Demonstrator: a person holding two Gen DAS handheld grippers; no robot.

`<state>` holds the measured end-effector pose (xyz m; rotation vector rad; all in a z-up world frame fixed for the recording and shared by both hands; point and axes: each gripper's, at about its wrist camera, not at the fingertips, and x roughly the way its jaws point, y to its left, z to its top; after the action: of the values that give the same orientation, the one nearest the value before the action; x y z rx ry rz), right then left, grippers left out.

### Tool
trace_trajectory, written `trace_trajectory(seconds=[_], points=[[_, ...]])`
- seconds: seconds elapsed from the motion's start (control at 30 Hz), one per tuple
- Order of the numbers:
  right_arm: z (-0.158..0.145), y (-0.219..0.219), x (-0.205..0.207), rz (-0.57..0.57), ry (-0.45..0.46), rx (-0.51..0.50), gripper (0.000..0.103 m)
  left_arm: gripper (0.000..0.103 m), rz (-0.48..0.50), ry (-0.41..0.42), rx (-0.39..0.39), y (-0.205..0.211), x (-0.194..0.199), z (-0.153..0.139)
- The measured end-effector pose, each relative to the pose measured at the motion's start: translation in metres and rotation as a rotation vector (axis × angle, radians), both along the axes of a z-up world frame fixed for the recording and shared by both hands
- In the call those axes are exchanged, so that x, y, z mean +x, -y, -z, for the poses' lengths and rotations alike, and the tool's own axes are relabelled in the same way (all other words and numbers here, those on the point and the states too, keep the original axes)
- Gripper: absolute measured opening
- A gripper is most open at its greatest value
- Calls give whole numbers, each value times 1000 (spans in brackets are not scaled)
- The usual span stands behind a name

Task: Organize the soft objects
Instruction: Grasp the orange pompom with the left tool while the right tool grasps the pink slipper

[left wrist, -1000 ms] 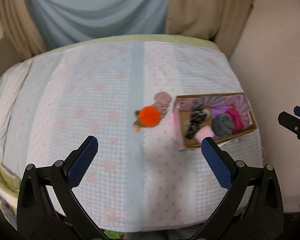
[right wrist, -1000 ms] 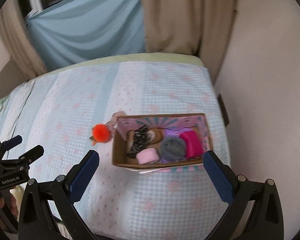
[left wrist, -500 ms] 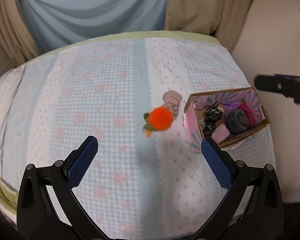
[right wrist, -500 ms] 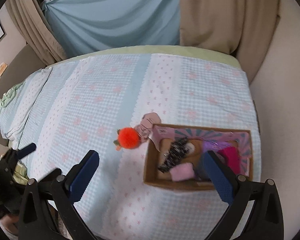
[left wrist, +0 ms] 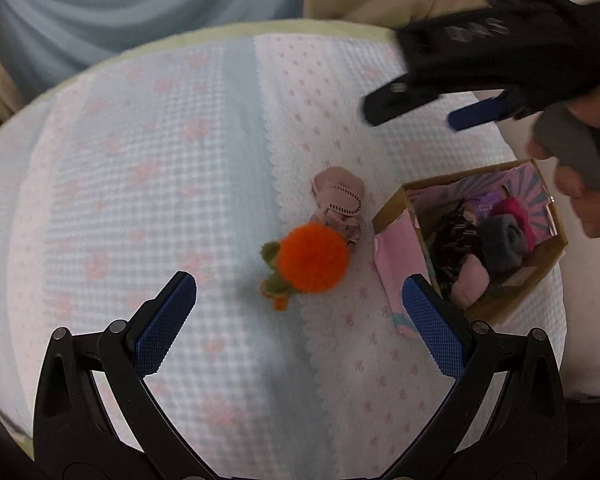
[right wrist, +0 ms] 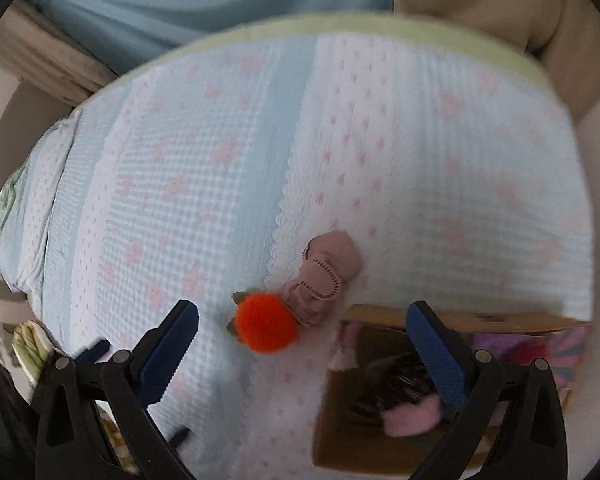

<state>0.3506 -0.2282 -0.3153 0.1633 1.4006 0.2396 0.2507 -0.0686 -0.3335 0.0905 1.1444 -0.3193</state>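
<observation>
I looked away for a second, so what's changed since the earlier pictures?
Both claws moved in toward the orange pompom toy; the right claw swung forward over the bedspread. Neither has grasped anything. The toy, pink cloth and cardboard box stayed put.

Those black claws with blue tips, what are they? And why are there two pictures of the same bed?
They are grabbers, a bit like big tongs. A person holds one in each hand, and each grabber has a little camera looking out along its two fingers. That is why there are two pictures: one from the left gripper and one from the right gripper. In the left picture you can even see the other grabber up in the corner, with the person's hand on its handle.

Both grabbers are wide open and hold nothing. On the bedspread lie a fluffy orange pompom toy and, touching it, a pale pink cloth piece. Beside them stands a cardboard box already filled with soft things, such as a grey roll and a pink one.
</observation>
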Motion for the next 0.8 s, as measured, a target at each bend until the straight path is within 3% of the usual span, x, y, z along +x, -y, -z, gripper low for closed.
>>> trace_trajectory(seconds=[0.2,0.37,0.43,0.53,0.63,0.7,0.8], points=[[79,-13,32,46,-176,35,102,102,8,-27,-1,14,22,55],[127,-29,47,30,-261,6,93,101,15,-31,11,25,39,95],[143,-32,52,33,-298,-15,83,100,22,-35,19,28,45,107],[164,-32,54,57,-353,-45,77,97,27,-50,18,30,49,118],[179,-33,53,66,-392,-55,68,74,38,-116,-4,32,53,136],[188,-33,51,69,-417,-49,60,51,49,-155,-11,33,54,146],[193,-31,49,102,-412,-41,56,45,66,-159,6,35,53,151]])
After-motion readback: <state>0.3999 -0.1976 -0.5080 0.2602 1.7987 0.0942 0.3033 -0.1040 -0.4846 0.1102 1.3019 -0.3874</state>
